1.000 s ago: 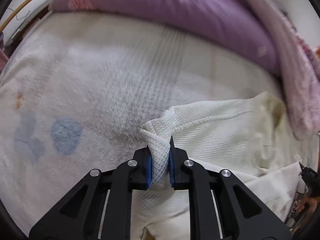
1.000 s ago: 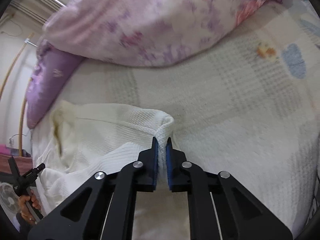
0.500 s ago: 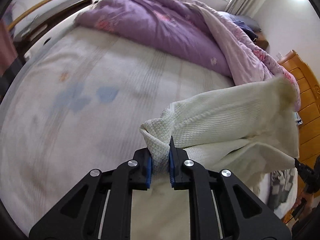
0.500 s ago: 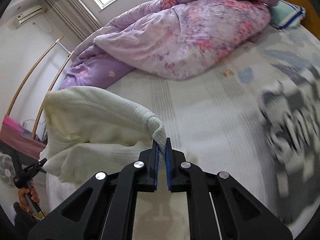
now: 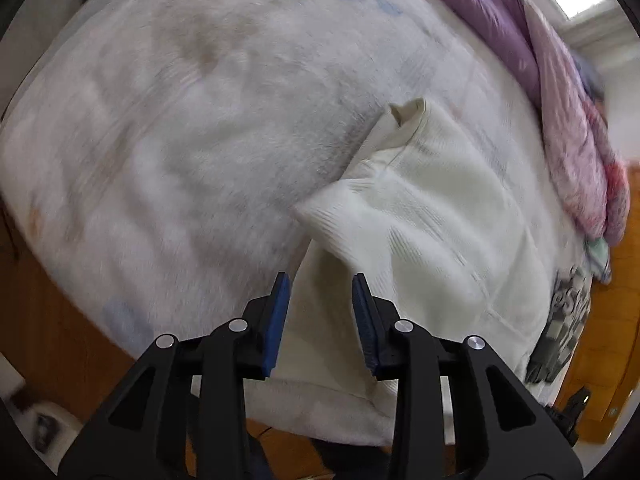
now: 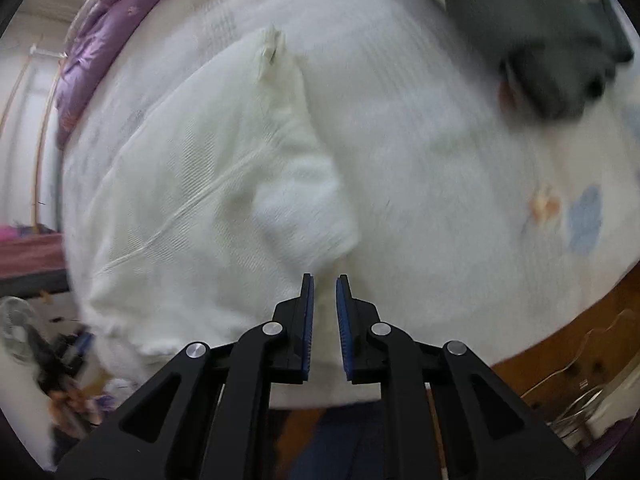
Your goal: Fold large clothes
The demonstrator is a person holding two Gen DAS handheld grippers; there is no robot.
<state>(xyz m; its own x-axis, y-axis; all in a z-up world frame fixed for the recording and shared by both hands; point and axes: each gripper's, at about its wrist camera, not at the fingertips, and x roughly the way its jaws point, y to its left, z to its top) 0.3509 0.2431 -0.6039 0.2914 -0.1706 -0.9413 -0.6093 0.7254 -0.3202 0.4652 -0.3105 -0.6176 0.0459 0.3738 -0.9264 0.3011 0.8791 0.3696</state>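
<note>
A cream knit garment (image 5: pixel 432 216) lies flat on the white bed sheet (image 5: pixel 180 128), folded over, with a sleeve cuff pointing toward me. It also shows in the right wrist view (image 6: pixel 208 184). My left gripper (image 5: pixel 320 280) is open and empty, held just above the garment's near edge. My right gripper (image 6: pixel 323 280) is open by a narrow gap and empty, just short of the garment's near corner.
A purple and pink quilt (image 5: pixel 560 92) is heaped along the far side of the bed. A dark grey patterned garment (image 6: pixel 552 36) lies on the sheet to the right, also in the left wrist view (image 5: pixel 560 332). The wooden bed frame (image 6: pixel 568 328) runs along the near edge.
Both grippers held the cream garment lifted above the bed. The garment now lies folded on the sheet, both grippers have opened and let go, and have drawn back toward the bed's near edge.
</note>
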